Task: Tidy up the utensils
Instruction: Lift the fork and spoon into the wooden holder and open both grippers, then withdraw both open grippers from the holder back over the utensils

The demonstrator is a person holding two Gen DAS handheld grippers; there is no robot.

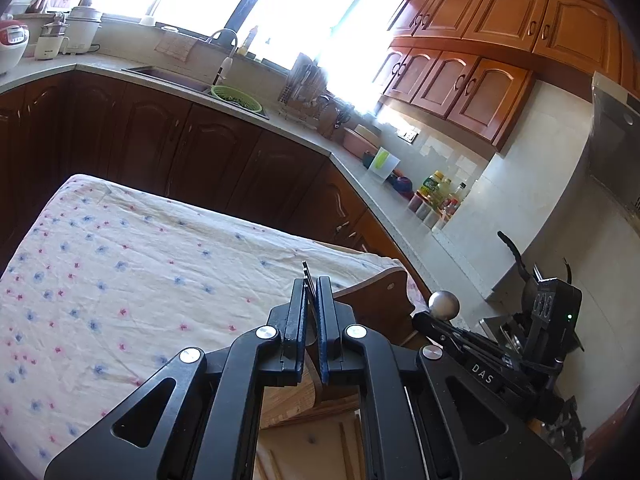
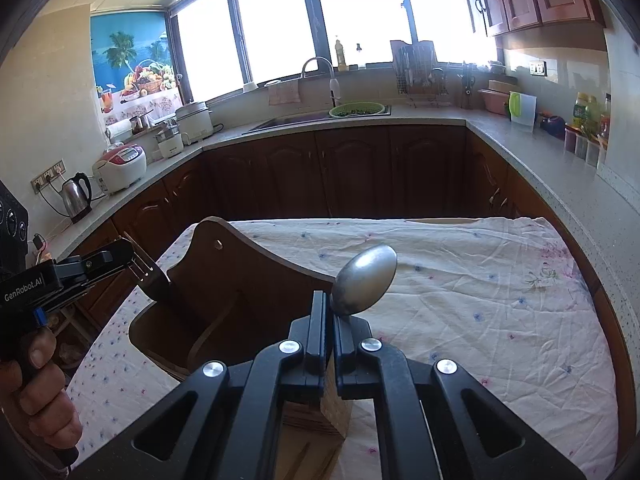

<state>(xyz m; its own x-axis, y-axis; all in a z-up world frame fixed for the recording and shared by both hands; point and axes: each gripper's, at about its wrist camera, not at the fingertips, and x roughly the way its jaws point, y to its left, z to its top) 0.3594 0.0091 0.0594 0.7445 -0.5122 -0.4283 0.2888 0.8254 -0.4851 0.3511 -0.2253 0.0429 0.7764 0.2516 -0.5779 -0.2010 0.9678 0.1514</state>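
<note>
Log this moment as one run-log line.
left tongs: shut on fork | right tongs: shut on spoon | both over wooden utensil holder | utensils not yet dropped in

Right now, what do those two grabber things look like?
Both are black. The left gripper has flat fingers, one with a blue pad, round silver screws, triangular cut-outs and white "GenRobot.AI" lettering on its side. The right gripper has the same build, marked "DAS". A bare hand holds the left one; no sleeve shows.

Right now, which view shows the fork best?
The right wrist view: the fork shows side-on, tines visible, in the left gripper. The left wrist view shows it only edge-on, a thin sliver between the fingers.
</note>
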